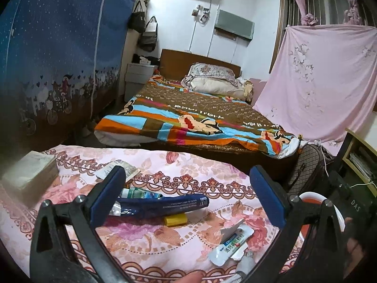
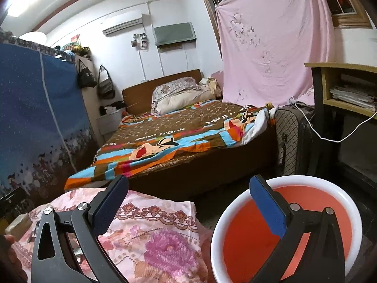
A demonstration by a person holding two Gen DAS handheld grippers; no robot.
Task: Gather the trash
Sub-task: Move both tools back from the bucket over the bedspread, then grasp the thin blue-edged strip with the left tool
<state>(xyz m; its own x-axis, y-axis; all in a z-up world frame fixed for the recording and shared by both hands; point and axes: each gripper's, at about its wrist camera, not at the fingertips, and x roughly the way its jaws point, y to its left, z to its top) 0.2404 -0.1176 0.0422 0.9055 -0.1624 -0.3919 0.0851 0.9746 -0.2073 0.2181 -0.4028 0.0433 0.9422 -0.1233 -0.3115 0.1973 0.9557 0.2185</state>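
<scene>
In the left wrist view my left gripper is open above a table under a pink floral cloth. Trash lies on the cloth: a dark blue tube, a green-white tube behind it, a small yellow packet, a torn white sachet and a paper wrapper. The blue tube lies between and just below the fingers. In the right wrist view my right gripper is open and empty, between the cloth's corner and a red bin with a white rim.
A tan box sits on the cloth at the left. The red bin stands right of the table. Beyond are a bed, a blue wardrobe, a quilted bag and a wooden shelf.
</scene>
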